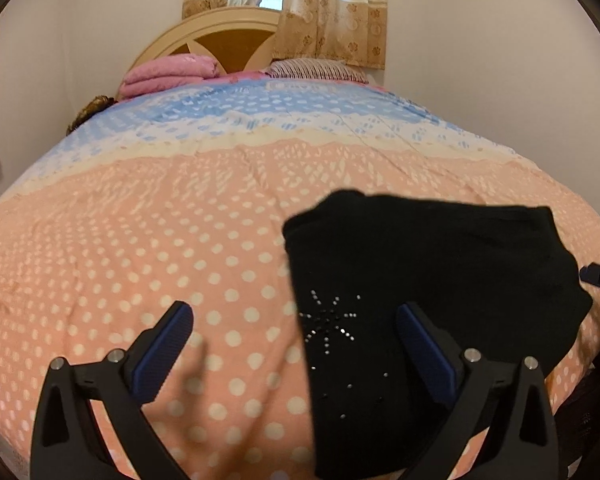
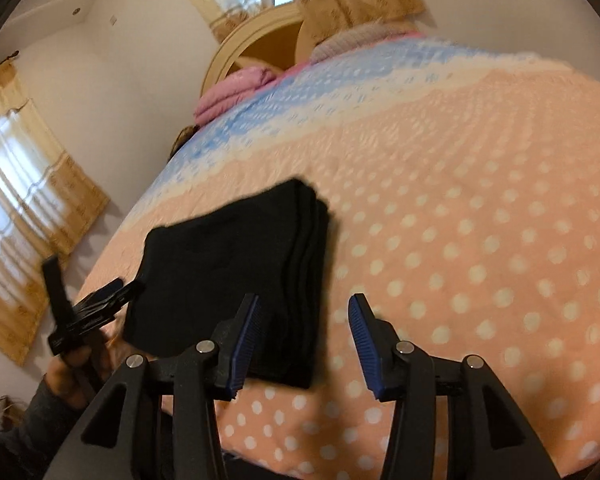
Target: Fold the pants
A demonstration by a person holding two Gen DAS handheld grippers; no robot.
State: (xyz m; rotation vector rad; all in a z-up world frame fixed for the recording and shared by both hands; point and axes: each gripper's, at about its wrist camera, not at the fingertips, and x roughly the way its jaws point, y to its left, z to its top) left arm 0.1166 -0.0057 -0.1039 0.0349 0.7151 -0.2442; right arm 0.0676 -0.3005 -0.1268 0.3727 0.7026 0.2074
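I see the bed [image 1: 148, 240] filling both views, its polka-dot cover serving as the flat folding surface. At the far end stand the headboard [image 1: 220, 40], a folded pink blanket [image 1: 164, 76] and a striped pillow [image 1: 316, 69], all well apart from the work area. The pants [image 2: 236, 276], black with a stud pattern, lie near the near edge of the bed as a compact stack of layers, which I judge to be a finished or nearly finished fold. The left hand-held gripper [image 1: 296, 332] hangs over the left edge of the stack with its jaws spread wide and nothing between the pads. The right hand-held gripper [image 2: 304, 320] sits at the near right corner, jaws parted, gripping nothing; I judge this to be a release position.
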